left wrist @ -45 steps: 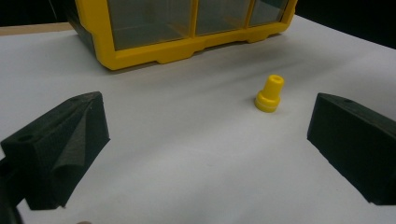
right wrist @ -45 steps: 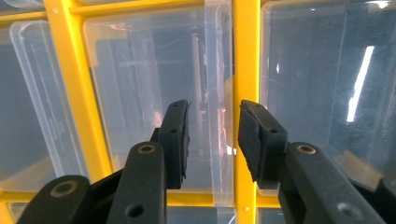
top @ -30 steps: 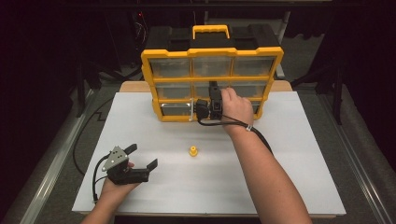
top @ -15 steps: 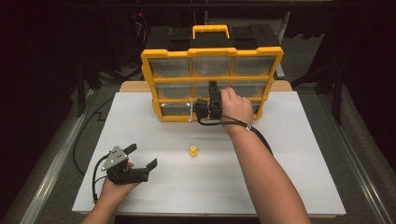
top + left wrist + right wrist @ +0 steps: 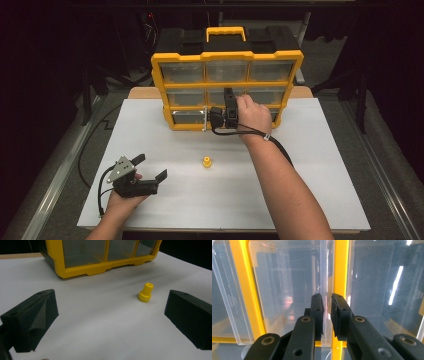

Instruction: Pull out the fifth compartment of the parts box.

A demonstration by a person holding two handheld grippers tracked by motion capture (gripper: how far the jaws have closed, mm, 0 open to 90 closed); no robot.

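Right gripper point(image 5: 327, 303) held close against the front of the yellow organiser frame point(image 5: 340, 270). Its jaws have just been closing; they now stand nearly together on the thin clear edge of a drawer point(image 5: 287, 290), just left of the frame's upright bar. A second clear drawer point(image 5: 382, 285) sits right of that bar.

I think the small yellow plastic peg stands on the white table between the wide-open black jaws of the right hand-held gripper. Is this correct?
Not quite: it is the left hand-held gripper whose wide-open black jaws frame the small yellow plastic peg on the white table, as the left gripper view shows.
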